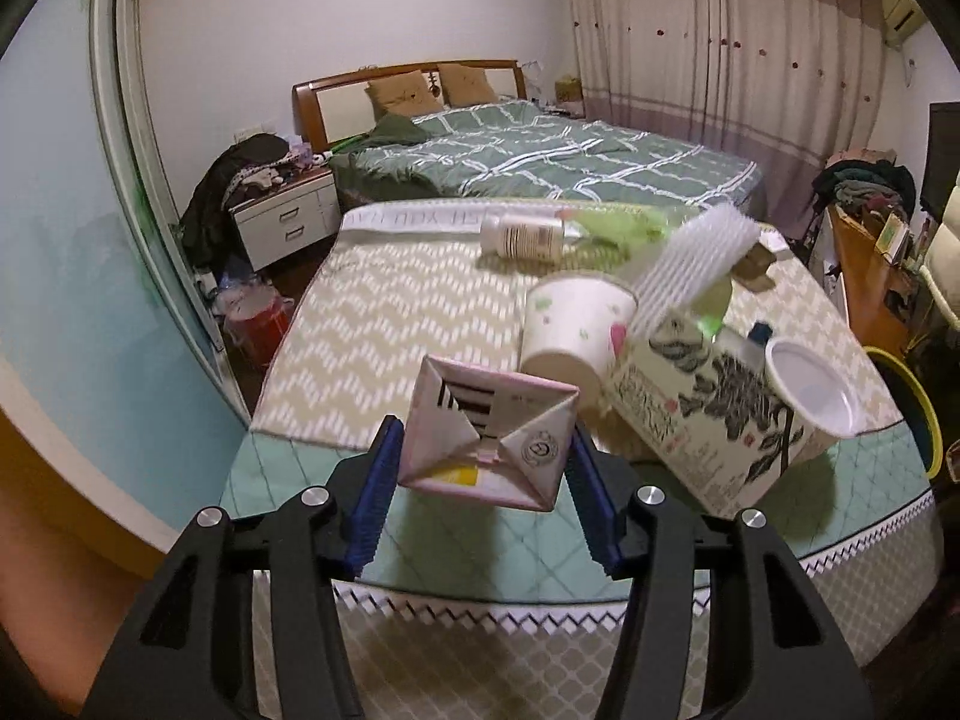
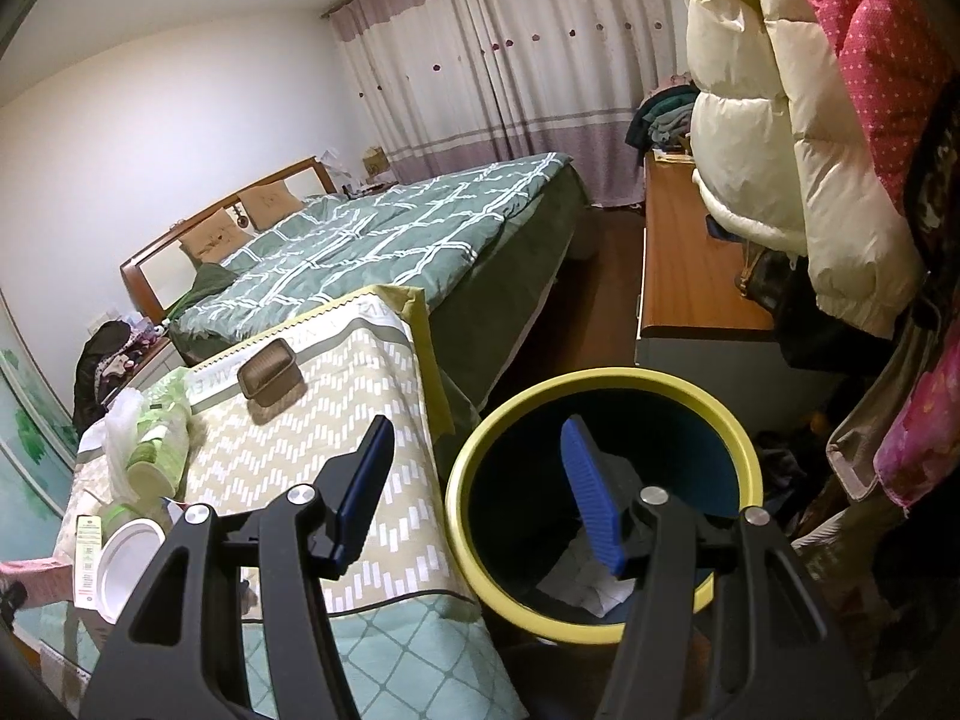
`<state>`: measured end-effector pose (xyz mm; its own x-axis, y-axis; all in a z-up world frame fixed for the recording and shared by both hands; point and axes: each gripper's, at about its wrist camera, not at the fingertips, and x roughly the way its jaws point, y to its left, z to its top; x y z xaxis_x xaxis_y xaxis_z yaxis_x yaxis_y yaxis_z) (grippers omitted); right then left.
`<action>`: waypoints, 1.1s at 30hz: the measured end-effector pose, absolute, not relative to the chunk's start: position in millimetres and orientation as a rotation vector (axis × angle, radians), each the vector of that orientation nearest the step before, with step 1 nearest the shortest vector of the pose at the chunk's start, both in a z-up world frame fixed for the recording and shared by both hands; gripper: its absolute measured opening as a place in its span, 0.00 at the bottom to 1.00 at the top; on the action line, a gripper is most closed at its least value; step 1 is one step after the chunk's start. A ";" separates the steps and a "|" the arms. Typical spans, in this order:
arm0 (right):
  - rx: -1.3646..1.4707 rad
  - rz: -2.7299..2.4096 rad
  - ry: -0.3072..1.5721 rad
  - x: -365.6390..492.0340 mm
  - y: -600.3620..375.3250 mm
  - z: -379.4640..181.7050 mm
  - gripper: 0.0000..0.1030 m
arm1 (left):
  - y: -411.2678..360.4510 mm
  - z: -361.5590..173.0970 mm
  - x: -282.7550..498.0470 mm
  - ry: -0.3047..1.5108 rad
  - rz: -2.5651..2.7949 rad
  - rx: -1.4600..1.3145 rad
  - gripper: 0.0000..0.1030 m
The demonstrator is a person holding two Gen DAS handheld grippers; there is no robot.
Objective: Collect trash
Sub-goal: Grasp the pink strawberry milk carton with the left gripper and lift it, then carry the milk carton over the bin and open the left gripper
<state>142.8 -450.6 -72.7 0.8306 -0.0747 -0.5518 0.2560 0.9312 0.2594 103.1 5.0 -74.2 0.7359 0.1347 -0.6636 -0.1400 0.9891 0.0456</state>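
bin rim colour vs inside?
The bin has a yellow rim and a dark blue inside. Best seen in the right wrist view.

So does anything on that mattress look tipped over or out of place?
Yes. Several things lie on their sides: a paper cup, a white bottle farther back, and an ink-printed box leaning askew at the mattress edge. A small pink carton is off the surface, pinched in the left gripper.

Glossy printed paper on the carton [image 1: 489, 432], ribbed blue rubbery-looking pads [image 1: 372, 495] gripping it. Matt paper cup [image 1: 573, 324], quilted cloth mattress [image 1: 384, 330]. Smooth plastic bin [image 2: 600, 504], shiny-ish yellow rim.
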 end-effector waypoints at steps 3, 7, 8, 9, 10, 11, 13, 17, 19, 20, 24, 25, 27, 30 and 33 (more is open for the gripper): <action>0.338 -0.180 0.560 139.9 -452.2 -71.8 0.54 | 10.2 -70.3 114.1 0.717 0.151 -0.009 0.52; 0.337 -0.180 0.560 139.1 -452.2 -71.7 0.54 | 19.0 -67.1 130.3 0.696 0.165 -0.013 0.51; 0.338 -0.180 0.561 138.7 -452.5 -71.7 0.54 | 19.7 -66.9 133.2 0.694 0.167 -0.012 0.51; 0.339 -0.179 0.561 138.4 -452.8 -71.8 0.54 | 20.3 -66.7 136.5 0.694 0.167 -0.011 0.51; 0.341 -0.180 0.561 137.8 -453.6 -72.1 0.54 | 21.9 -65.5 141.7 0.697 0.166 -0.010 0.50; 0.343 -0.181 0.561 137.0 -454.4 -72.4 0.54 | 22.1 -65.5 144.9 0.699 0.165 -0.012 0.50; 0.344 -0.183 0.560 135.6 -454.5 -72.7 0.54 | 23.4 -61.6 149.2 0.704 0.154 -0.019 0.50; 0.359 -0.193 0.552 130.0 -460.8 -73.5 0.54 | 15.5 -45.1 148.0 0.683 0.141 0.014 0.50; 0.362 -0.198 0.548 126.7 -462.9 -73.8 0.54 | 6.9 -33.7 145.1 0.670 0.131 0.038 0.50; 0.362 -0.200 0.547 125.6 -463.4 -73.8 0.54 | 0.9 -26.8 142.8 0.660 0.123 0.053 0.50; 0.370 -0.220 0.537 116.9 -470.4 -75.5 0.54 | -26.3 3.4 137.0 0.622 0.061 0.093 0.50; 0.374 -0.222 0.537 115.5 -472.5 -76.7 0.54 | -35.8 11.1 135.8 0.607 0.043 0.101 0.50; 0.381 -0.227 0.541 112.6 -477.3 -80.4 0.54 | -54.2 23.8 134.3 0.578 0.009 0.116 0.50; 0.391 -0.240 0.541 106.9 -485.8 -83.7 0.54 | -91.5 41.0 134.9 0.541 -0.085 0.132 0.49; 0.388 -0.266 0.536 98.5 -494.0 -84.9 0.54 | -128.8 48.3 137.5 0.520 -0.170 0.149 0.49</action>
<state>98.5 -494.0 -84.9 0.8286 -0.1442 -0.5410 0.3434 0.8941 0.2875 137.5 -128.8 48.3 0.8543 -0.1227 -0.5050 0.1984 0.9751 0.0987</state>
